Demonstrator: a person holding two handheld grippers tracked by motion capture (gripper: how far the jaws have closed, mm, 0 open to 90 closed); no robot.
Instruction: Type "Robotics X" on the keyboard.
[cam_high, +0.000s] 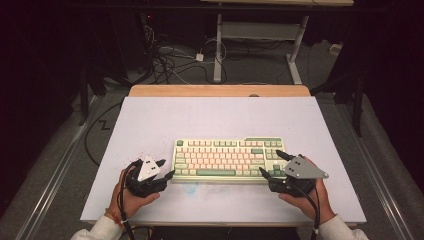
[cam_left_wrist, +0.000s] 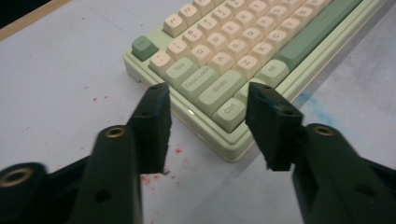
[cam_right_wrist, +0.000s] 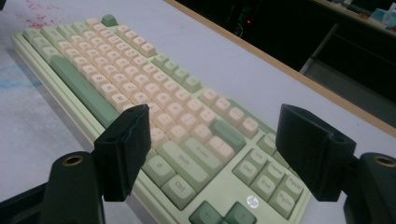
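Observation:
A cream and green keyboard (cam_high: 225, 157) lies flat near the front of the white tabletop (cam_high: 200, 115). My left gripper (cam_high: 166, 168) sits at its left end, jaws apart. In the left gripper view the keyboard (cam_left_wrist: 224, 60) has its near corner by the Ctrl key between my left gripper's (cam_left_wrist: 208, 121) jaws, and the pads do not press on it. My right gripper (cam_high: 270, 162) hovers over the right end with its jaws wide. In the right gripper view the keyboard (cam_right_wrist: 140, 93) runs away to the upper left, and my right gripper (cam_right_wrist: 217, 126) straddles the Enter and Shift keys, holding nothing.
Red specks (cam_left_wrist: 159, 177) and a faint blue smear (cam_left_wrist: 308, 100) mark the tabletop by the keyboard. A wooden strip (cam_high: 220, 90) runs along the table's far edge. Beyond it, cables (cam_high: 170, 60) and a desk frame (cam_high: 260, 45) stand on the floor.

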